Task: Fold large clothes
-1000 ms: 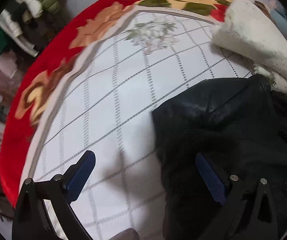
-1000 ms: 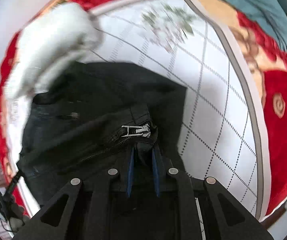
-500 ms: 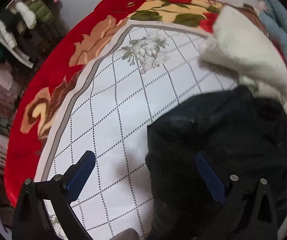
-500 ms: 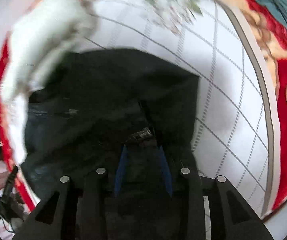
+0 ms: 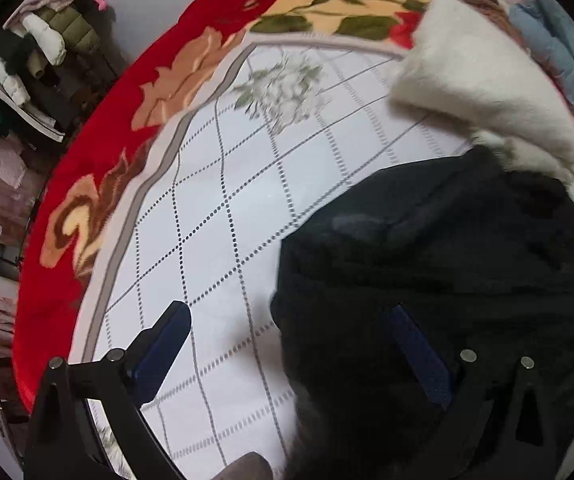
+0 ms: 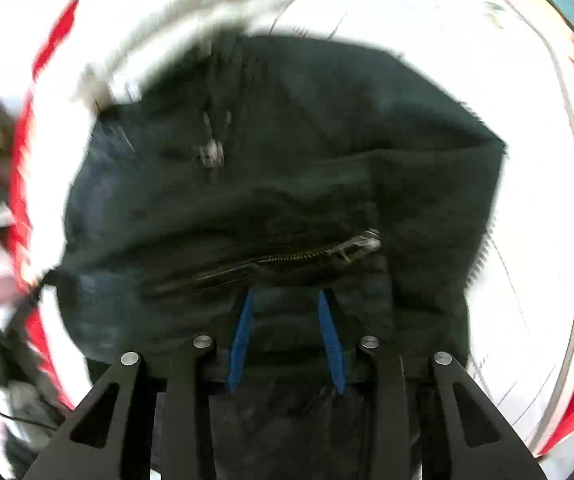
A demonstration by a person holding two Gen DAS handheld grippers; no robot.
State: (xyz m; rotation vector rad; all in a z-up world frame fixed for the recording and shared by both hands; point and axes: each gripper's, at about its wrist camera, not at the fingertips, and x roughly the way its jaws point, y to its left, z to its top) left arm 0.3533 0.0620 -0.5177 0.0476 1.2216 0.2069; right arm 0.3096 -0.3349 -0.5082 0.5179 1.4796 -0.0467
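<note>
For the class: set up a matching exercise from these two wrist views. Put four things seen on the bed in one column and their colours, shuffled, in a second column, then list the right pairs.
Things:
1. jacket
2. folded fleece
3. gripper pads
4. blanket border

Colours:
A. red with flowers
B. black
C. blue
D. cream white

Pairs: 1-B, 2-D, 3-C, 4-A

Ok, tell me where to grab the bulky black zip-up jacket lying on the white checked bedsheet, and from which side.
Take the black jacket at its free left hem edge, where it ends on the bare white checked bedsheet. Come in from the sheet side, one finger sliding under: that edge lies clear, while the far edge abuts the white fleece.
</note>
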